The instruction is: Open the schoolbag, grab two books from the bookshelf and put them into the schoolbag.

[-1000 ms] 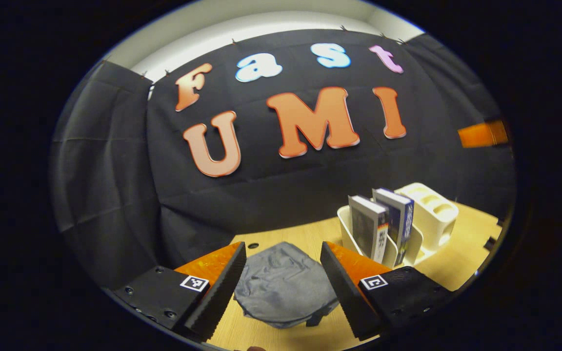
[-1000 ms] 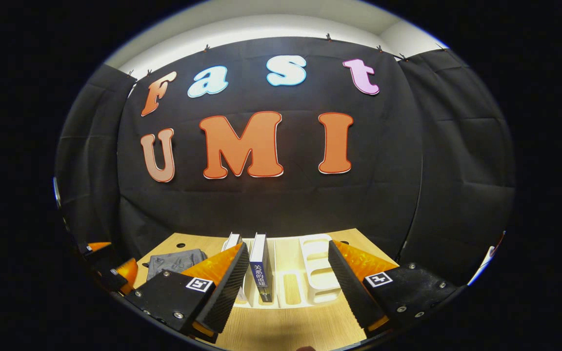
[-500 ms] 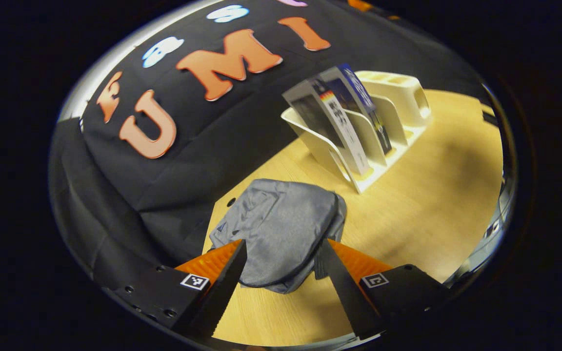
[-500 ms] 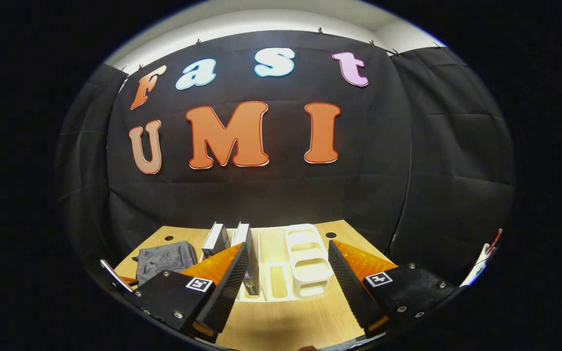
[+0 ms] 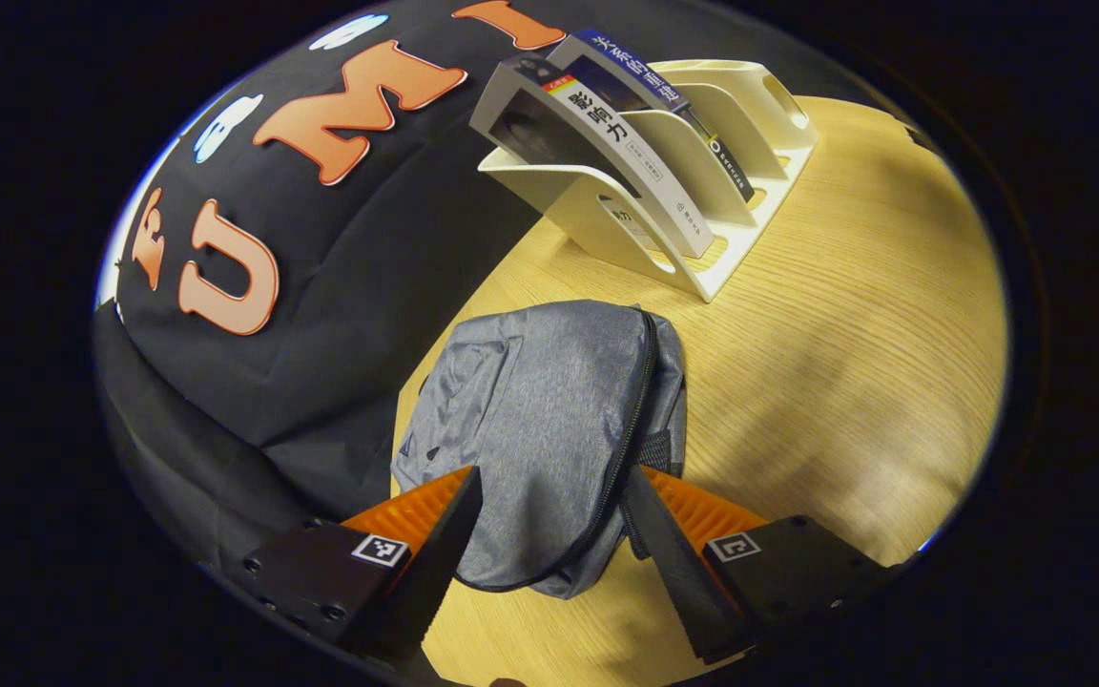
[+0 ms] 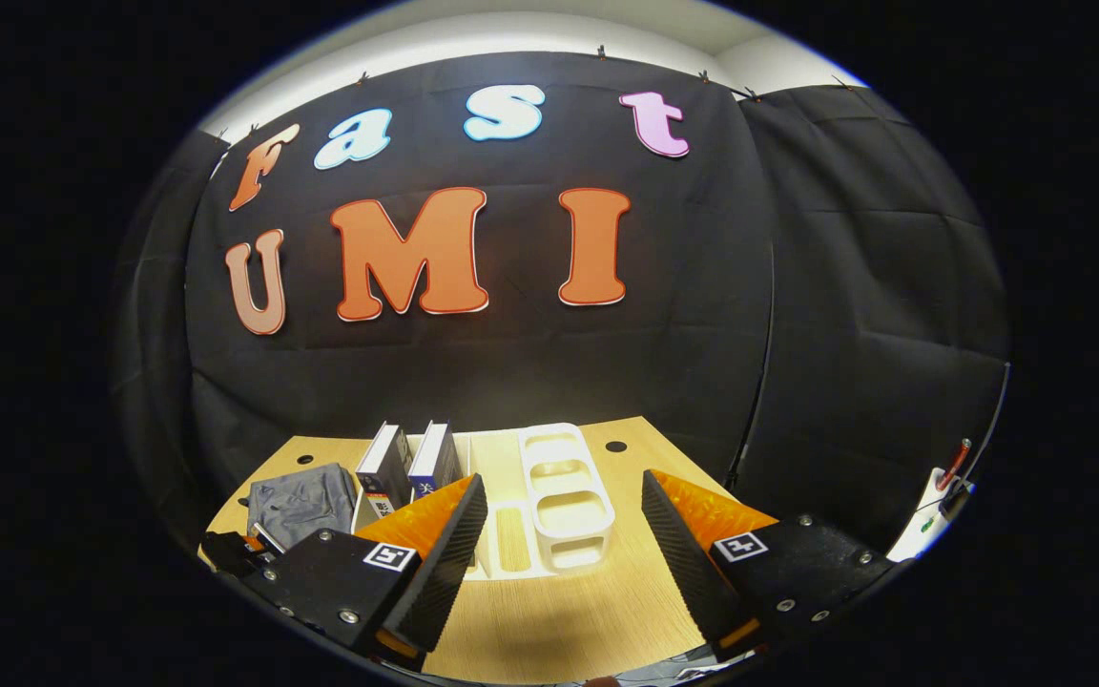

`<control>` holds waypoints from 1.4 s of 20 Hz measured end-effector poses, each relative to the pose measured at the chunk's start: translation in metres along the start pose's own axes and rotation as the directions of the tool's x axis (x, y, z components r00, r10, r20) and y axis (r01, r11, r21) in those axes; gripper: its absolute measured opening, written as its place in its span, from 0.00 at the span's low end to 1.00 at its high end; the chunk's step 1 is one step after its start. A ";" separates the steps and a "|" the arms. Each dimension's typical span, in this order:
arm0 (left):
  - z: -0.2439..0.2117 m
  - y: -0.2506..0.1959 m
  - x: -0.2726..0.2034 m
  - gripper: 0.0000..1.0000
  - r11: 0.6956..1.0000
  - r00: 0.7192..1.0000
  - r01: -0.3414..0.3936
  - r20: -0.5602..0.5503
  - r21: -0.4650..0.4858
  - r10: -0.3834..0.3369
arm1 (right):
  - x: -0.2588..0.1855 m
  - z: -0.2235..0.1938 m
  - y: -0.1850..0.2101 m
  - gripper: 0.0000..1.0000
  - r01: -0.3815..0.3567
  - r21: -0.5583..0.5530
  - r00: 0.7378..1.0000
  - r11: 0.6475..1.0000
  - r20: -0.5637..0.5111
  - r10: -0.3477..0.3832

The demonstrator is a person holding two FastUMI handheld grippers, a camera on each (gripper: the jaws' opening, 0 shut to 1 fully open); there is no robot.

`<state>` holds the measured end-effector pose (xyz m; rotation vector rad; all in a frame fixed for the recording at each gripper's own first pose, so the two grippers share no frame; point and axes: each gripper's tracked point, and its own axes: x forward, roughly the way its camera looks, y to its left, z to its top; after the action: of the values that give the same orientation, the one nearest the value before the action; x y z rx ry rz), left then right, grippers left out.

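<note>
A grey schoolbag (image 5: pixel 540 420) lies flat on the wooden table, its black zipper (image 5: pixel 628 439) closed along the right side. My left gripper (image 5: pixel 549 563) hovers open just above the bag's near end, one finger on each side of it. A white bookshelf (image 5: pixel 664 181) stands behind the bag with two books, a white-spined book (image 5: pixel 607 143) and a blue-spined book (image 5: pixel 645 91). In the right gripper view my right gripper (image 6: pixel 564 563) is open over the table, with the bookshelf (image 6: pixel 559 496), two books (image 6: pixel 406 463) and the schoolbag (image 6: pixel 301 501) beyond.
The wooden table (image 5: pixel 855 353) stretches to the right of the bag and shelf. Black cloth walls close the back and sides. Two cable holes (image 6: pixel 615 446) mark the table's far edge. The left gripper's body (image 6: pixel 230 553) shows at the left of the right gripper view.
My left gripper tilted down and moved closer over the schoolbag, which now sits between its fingers. My right gripper pulled back and to the right; the bookshelf looks farther away.
</note>
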<state>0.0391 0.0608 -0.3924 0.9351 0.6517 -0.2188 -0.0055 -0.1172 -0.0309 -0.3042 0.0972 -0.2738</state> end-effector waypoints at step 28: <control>0.021 0.002 -0.001 0.01 0.969 0.966 0.245 -0.080 -0.020 -0.246 | 0.035 0.007 0.072 0.97 -0.190 0.067 0.975 0.979 -0.103 0.197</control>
<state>0.0481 0.0447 -0.3818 0.8560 0.8446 -0.3991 0.0471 -0.0595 -0.0486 -0.2214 0.2253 -0.0991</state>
